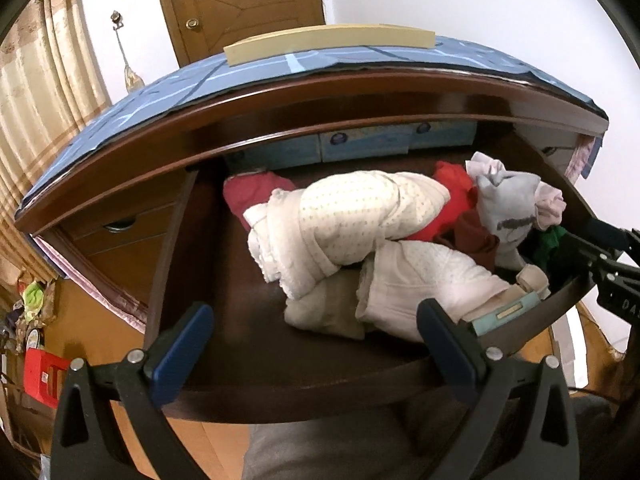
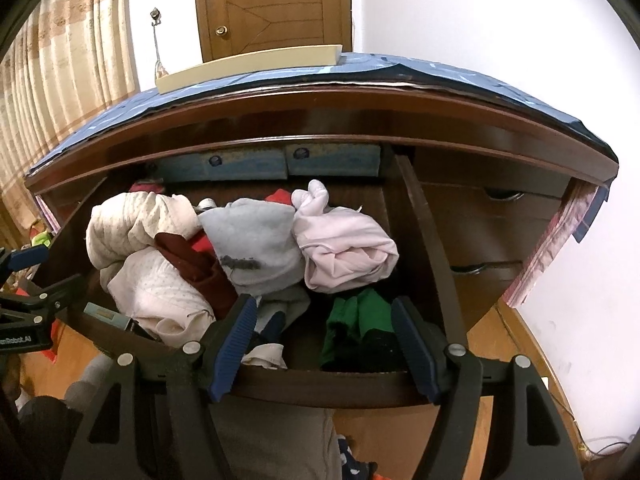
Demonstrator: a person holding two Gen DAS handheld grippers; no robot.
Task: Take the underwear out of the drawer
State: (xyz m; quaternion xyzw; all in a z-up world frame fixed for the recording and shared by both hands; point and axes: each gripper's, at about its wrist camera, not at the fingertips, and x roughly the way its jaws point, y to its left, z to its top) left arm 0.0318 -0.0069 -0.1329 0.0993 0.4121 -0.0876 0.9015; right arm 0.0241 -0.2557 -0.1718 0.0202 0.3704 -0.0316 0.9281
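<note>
The dark wooden drawer (image 1: 304, 384) stands pulled out and holds a pile of rolled clothes. In the left wrist view a cream dotted garment (image 1: 344, 216) lies on top, with red cloth (image 1: 452, 188), a grey piece (image 1: 504, 208) and a maroon piece (image 1: 476, 240) beside it. My left gripper (image 1: 316, 320) is open and empty over the drawer's front left. In the right wrist view my right gripper (image 2: 324, 316) is open over the drawer front (image 2: 320, 388), with green underwear (image 2: 360, 320) between its fingers. A pink roll (image 2: 344, 252) and the grey piece (image 2: 260, 240) lie just beyond.
The desk top (image 2: 400, 76) has a blue cover and a cream board (image 2: 248, 66). Closed side drawers (image 2: 488, 224) sit to the right, others (image 1: 116, 240) to the left. Blue boxes (image 2: 256, 164) sit at the drawer's back. A door and curtains stand behind.
</note>
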